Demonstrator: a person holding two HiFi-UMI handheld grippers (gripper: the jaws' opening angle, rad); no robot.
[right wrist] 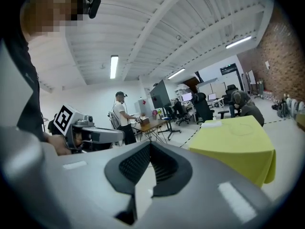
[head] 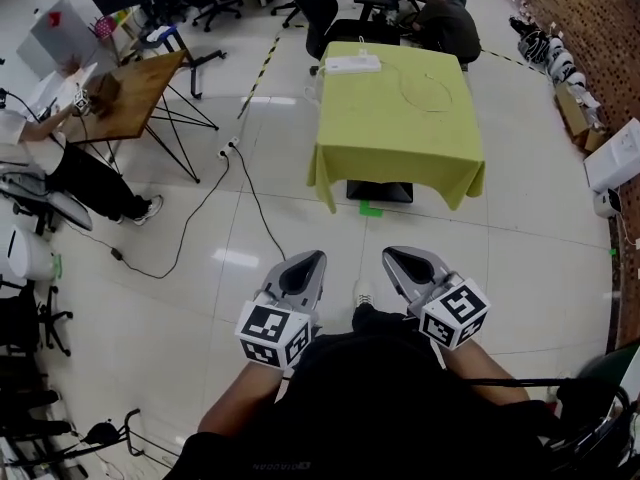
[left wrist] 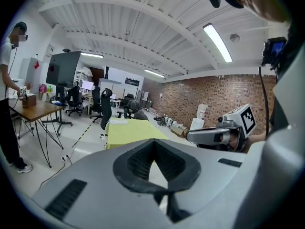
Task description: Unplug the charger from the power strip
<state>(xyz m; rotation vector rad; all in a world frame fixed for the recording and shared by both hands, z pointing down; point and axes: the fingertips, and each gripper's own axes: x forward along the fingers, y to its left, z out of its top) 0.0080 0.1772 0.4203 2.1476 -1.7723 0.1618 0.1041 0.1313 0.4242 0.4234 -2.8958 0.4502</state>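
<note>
Shut and empty at lower centre, left gripper (head: 318, 258) and right gripper (head: 390, 255), well apart from the power strip (head: 350, 64) at the far edge of the yellow table (head: 400, 153) in the upper middle, charger too small to pick out. Best to pin the strip with one and pull the plug straight out with the other. Open tile ahead; worth skirting the floor cable (head: 258, 203) at centre left and the table's near edge.

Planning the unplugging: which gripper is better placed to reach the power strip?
Left, marginally. The left gripper and right gripper are both shut, empty, far from the table; the power strip lies toward its far-left corner, on the left side.
</note>
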